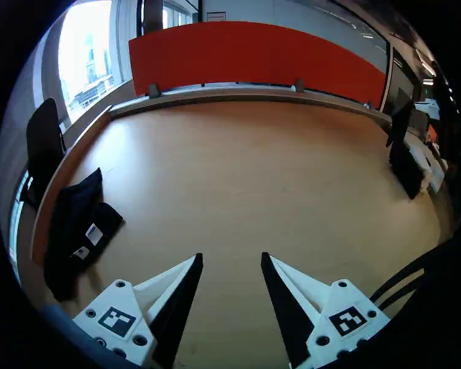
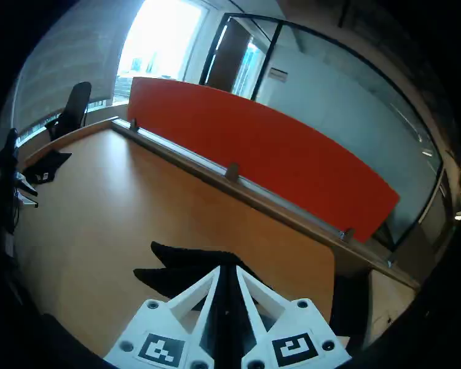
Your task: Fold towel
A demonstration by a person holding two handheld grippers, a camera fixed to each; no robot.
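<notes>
My right gripper [image 2: 227, 270] pinches the black towel [image 2: 175, 258] at lower centre, and my left gripper [image 1: 230, 261] gapes wide. I'd lift slowly and evenly.

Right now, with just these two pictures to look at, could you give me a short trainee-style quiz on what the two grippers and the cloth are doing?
1. True or false: the left gripper stands open above the bare wooden table.
2. What is the right gripper pinching? A) a cup B) a black towel C) a sponge
3. Fill in: in the left gripper view, the pile of dark folded cloth lies near the table's ____ edge.
Key: 1 true; 2 B; 3 left.
</notes>
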